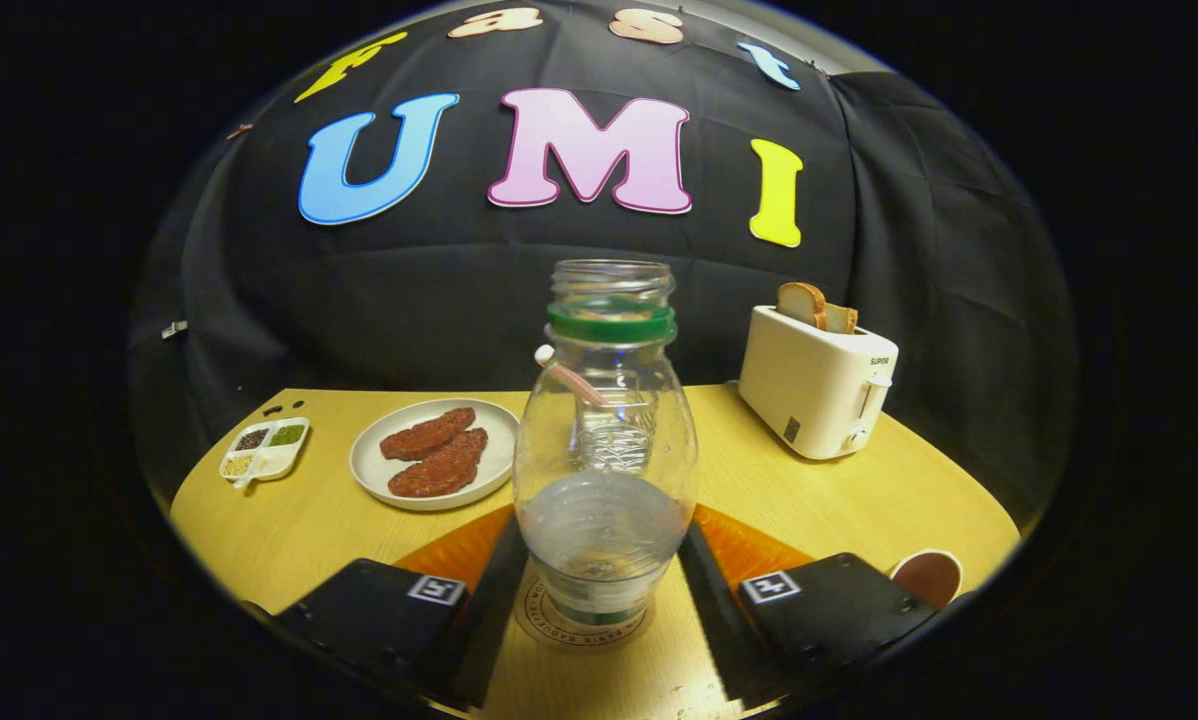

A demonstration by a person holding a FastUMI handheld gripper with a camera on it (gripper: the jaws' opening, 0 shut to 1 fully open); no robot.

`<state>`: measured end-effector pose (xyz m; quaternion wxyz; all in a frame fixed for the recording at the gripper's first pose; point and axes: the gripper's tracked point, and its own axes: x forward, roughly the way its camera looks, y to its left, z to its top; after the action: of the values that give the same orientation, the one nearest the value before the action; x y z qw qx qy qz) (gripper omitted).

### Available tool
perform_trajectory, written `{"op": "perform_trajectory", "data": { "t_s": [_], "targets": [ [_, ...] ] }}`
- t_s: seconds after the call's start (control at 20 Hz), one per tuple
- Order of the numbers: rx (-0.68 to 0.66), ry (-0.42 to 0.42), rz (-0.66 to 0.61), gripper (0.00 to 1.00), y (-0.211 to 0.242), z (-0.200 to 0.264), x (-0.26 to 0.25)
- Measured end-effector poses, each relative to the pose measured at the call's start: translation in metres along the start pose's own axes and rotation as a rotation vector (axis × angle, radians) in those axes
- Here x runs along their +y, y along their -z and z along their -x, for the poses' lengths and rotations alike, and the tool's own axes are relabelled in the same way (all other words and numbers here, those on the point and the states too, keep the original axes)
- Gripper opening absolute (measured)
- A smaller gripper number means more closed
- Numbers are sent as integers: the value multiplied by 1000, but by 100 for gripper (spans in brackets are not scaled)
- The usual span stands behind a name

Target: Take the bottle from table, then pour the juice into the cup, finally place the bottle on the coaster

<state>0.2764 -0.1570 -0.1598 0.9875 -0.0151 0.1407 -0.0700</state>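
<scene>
Fingers of my gripper [599, 590] sit spread either side of bottle [605, 450], not pressing it. Bottle stands upright on coaster [581, 628], btwn them. Clear plastic, little liquid: prob light, slick, squashy. I'd grip lower belly, gently.

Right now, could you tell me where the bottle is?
The bottle stands upright on the coaster, between the gripper fingers, which flank it.

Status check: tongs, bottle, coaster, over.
Tongs flank the clear plastic bottle; grip unconfirmed. Bottle upright on round printed coaster, little liquid inside. Brown cup beside right finger; nothing blocking.
</scene>
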Motion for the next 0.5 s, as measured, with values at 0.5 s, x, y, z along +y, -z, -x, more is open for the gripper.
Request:
{"op": "perform_trajectory", "data": {
  "t_s": [0.5],
  "targets": [
    [-42,80,46,99,-13,45,-8]
  ]
}}
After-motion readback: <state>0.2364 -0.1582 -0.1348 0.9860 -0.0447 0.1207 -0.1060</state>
